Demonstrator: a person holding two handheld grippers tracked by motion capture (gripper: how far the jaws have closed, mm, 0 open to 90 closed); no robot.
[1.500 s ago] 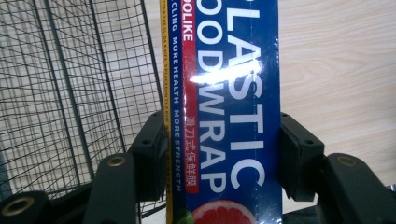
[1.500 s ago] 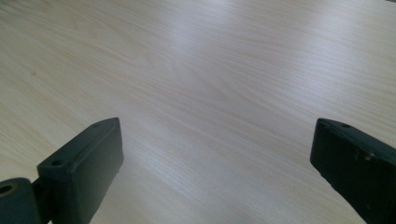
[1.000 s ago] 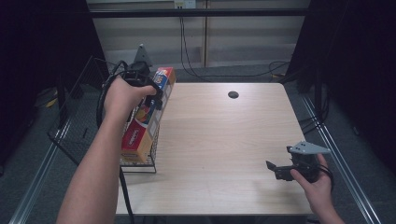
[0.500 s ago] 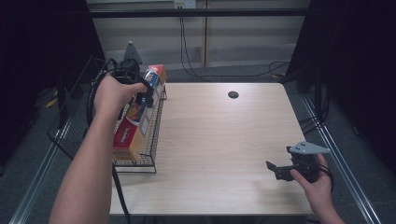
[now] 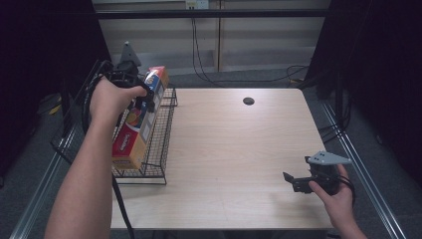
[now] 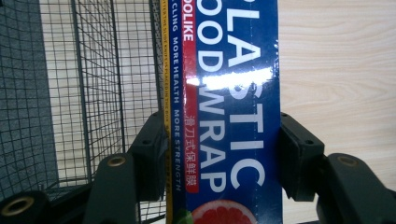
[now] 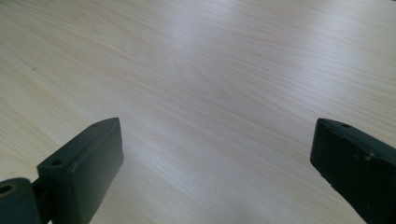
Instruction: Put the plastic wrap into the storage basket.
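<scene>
Gripping the plastic wrap box (image 6: 233, 116) across its width, my left tool (image 5: 142, 97) had a pad pressed to each long side, the blue printed face turned to its camera. From above, that box (image 5: 139, 122) slanted over the black wire basket (image 5: 157, 149), its far end raised in my tool and its near end low against the basket's near left corner; whether it touched the mesh floor I could not tell. Basket: on the left part of the desk (image 5: 229, 149), mesh walls close beside the box, otherwise no contents visible. Small dark hole (image 5: 248, 101): far middle of the desk, well apart. Right tool (image 5: 298, 181): near right corner, jaws spread wide over bare wood (image 7: 210, 93), holding nothing.
</scene>
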